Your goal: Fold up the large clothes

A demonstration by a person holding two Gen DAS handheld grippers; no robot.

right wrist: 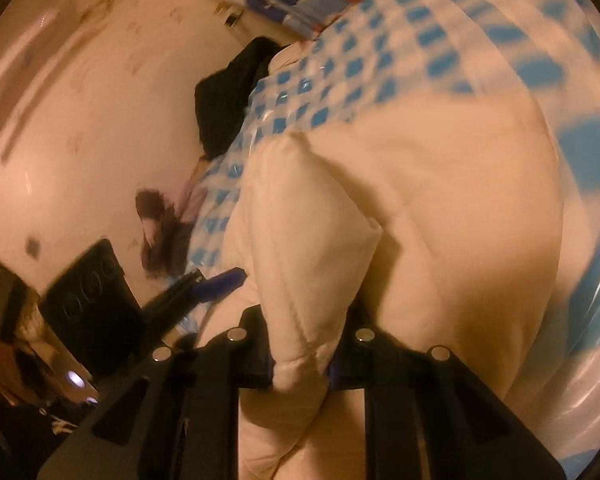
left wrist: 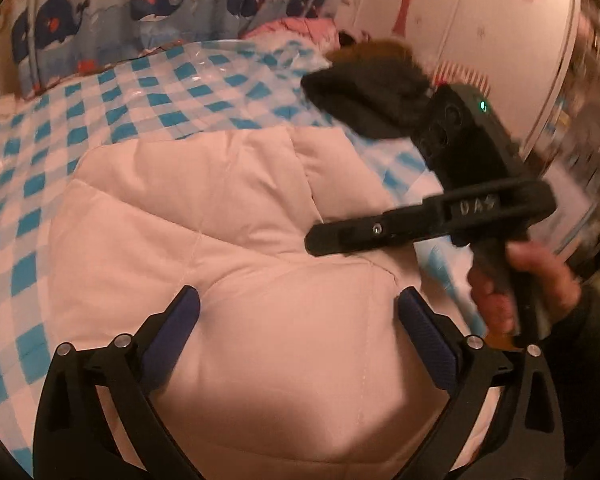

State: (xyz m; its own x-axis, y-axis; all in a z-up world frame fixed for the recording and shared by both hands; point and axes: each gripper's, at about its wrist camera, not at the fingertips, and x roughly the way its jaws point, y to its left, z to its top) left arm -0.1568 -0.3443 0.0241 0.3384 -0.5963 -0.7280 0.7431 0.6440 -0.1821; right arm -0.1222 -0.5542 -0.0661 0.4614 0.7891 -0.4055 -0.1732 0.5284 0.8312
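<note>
A puffy white coat (left wrist: 228,240) lies on the blue checked bed cover (left wrist: 100,92). The left tongs (left wrist: 298,308) hang spread above it. The right tongs (right wrist: 300,356) pinch a fold of the coat. A dark garment (right wrist: 224,96) lies nearby.

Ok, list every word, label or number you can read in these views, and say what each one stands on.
"DAS", roughly, handwritten and blurred: on the black frame of the right hand-held gripper, seen from the left wrist view.
Whale-print fabric: pictures only, no lettering.
Right wrist view: nothing readable.
</note>
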